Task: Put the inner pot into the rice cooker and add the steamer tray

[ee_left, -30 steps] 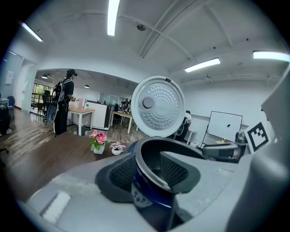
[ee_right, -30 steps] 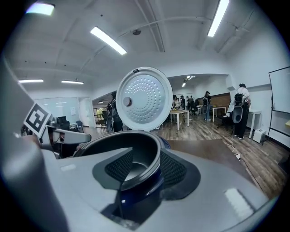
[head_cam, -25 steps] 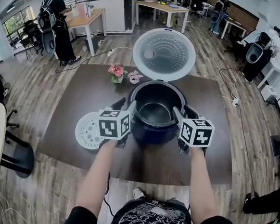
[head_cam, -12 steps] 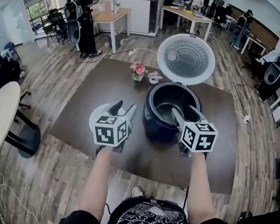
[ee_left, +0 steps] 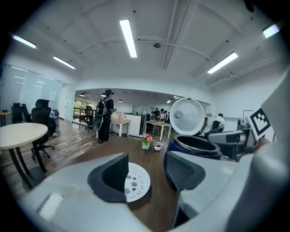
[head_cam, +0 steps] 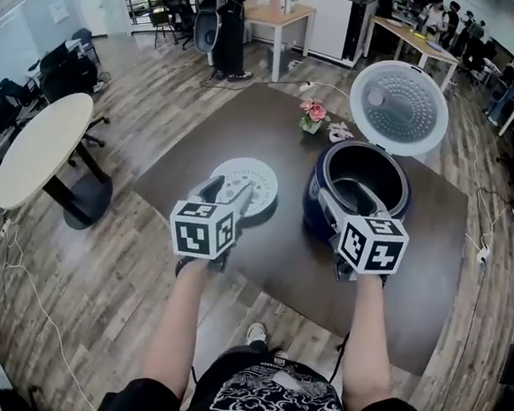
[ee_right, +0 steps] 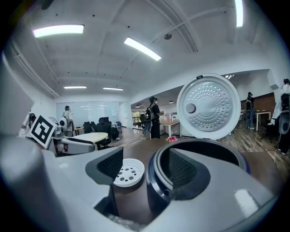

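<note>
Head view: the rice cooker (head_cam: 356,203) stands on the dark table (head_cam: 260,129) with its lid (head_cam: 400,107) thrown back, and the inner pot (head_cam: 361,181) looks already seated inside it, so step 1 of 2 appears done. The steamer tray (head_cam: 253,181) lies flat on the table, apart from the cooker, just ahead of the left gripper (head_cam: 227,190). The right gripper (head_cam: 350,203) is at the cooker's near edge.

Left gripper view: the left gripper (ee_left: 146,172) has its jaws apart, having just been opening, with nothing between them but bare table. The steamer tray (ee_left: 136,180) lies just beyond the left jaw, partly hidden by it. The rice cooker (ee_left: 195,148) stands beyond the right jaw.

Right gripper view: the right gripper (ee_right: 144,170) also has its jaws wide apart, having just been opening. The rice cooker (ee_right: 156,181) wall rises between them, the right jaw over the pot opening, and neither pad seems to press on it. The steamer tray (ee_right: 128,172) lies beyond the left jaw.

What remains, by my reading, is step 2: picking up the tray and setting it into the pot.
</note>
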Motion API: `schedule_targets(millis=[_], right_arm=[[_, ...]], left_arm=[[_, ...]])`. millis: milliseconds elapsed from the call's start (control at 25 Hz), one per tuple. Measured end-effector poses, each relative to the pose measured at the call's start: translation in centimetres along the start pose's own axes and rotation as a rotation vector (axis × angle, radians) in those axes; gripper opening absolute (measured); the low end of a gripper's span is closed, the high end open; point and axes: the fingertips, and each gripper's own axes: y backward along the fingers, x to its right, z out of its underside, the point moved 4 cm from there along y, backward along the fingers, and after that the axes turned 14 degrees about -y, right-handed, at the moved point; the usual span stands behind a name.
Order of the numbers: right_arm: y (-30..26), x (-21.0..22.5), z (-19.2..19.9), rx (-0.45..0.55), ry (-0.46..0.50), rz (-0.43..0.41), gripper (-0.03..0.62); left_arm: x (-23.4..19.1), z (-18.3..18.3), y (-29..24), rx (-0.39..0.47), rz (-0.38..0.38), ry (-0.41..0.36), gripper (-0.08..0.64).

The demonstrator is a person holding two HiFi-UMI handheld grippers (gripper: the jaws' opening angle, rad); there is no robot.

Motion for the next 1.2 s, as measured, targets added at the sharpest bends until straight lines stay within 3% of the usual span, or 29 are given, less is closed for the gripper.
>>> schedule_targets(millis=[400,720,960,1200], right_arm=[[-0.6,-5.4,4.2,-0.062,-0.001,-0.184,0.331],[-1.9,-7.6,8.3,-0.112,-0.094,-0.288,0.331],[-2.0,-7.6,8.8,-0.134,-0.147,-0.299,0.314],[-3.3,-7.0,10.5,-0.159,-0.174,-0.285,0.31]], left_arm=[[-1.6,5.3,7.5,-0.061,-0.156,0.06,0.261],[-2.5,8.7,11.7,-0.103,-0.26,0.09,0.261],[-2.2,8.8,12.5,-0.109,-0.276,0.11,0.261],[-2.4,10.1,10.8,-0.11,-0.245,0.14,0.261]])
